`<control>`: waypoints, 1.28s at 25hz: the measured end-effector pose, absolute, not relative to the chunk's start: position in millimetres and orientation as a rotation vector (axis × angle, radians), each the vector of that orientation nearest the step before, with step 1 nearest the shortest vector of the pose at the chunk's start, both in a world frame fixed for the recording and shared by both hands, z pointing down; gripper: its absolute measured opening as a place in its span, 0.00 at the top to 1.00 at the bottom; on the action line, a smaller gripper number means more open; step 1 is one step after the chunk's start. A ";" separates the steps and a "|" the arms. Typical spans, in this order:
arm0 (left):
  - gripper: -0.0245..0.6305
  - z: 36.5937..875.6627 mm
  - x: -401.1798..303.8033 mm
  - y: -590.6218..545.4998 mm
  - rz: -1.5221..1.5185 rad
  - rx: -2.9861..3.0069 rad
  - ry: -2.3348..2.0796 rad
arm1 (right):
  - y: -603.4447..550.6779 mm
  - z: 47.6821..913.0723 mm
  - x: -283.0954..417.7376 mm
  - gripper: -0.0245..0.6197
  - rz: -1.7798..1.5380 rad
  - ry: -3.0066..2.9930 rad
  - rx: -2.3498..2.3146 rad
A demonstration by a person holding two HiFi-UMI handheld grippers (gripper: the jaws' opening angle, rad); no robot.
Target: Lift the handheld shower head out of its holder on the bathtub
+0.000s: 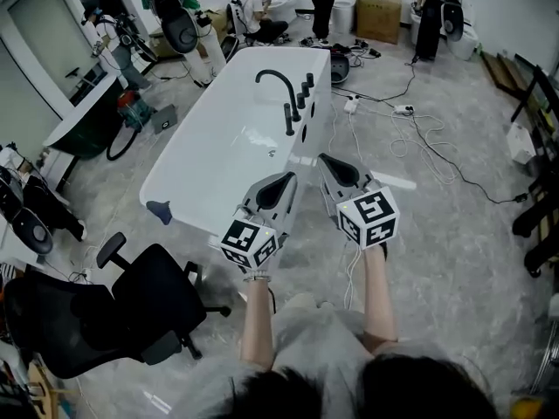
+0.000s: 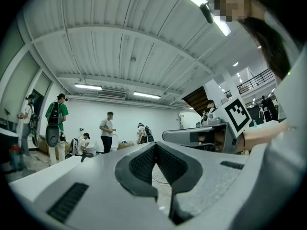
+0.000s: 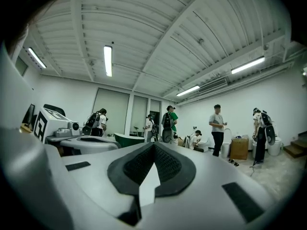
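Note:
A white bathtub (image 1: 196, 177) stands on the floor ahead of me. On its right rim are a curved black spout (image 1: 277, 81) and a row of black fittings (image 1: 302, 96); the handheld shower head is among them, too small to single out. My left gripper (image 1: 281, 184) is held level over the tub's near right corner, shut and empty. My right gripper (image 1: 332, 164) is beside it, just off the tub's right side, also shut with nothing in it. In each gripper view the pads (image 2: 144, 164) (image 3: 165, 164) meet at the tip, and only the room shows beyond them.
A black office chair (image 1: 131, 308) stands at the lower left. Cables and power strips (image 1: 403, 110) lie on the floor right of the tub. A dark green tub (image 1: 87, 133) is at the left. Several people and a cardboard box (image 1: 378, 16) are at the far end.

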State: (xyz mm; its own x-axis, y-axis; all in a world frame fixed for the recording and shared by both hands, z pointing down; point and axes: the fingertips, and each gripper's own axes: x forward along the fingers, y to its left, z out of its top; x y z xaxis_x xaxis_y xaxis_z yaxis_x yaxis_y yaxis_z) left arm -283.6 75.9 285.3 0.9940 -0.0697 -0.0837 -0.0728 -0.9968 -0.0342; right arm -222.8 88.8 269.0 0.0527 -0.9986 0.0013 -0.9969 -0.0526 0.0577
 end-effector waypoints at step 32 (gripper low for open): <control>0.96 301.8 -59.9 2.0 0.161 -3.162 0.053 | 18.1 295.2 -44.3 0.96 -0.009 -2.141 2.206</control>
State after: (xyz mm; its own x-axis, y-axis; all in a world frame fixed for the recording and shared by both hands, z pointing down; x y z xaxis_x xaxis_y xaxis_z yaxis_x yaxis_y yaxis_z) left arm -59.9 2.0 301.8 0.9943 -0.0344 -0.1009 -0.0319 -0.9991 0.0264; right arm -44.3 18.1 295.2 0.0310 -0.9986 0.0428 -0.9982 -0.0288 0.0522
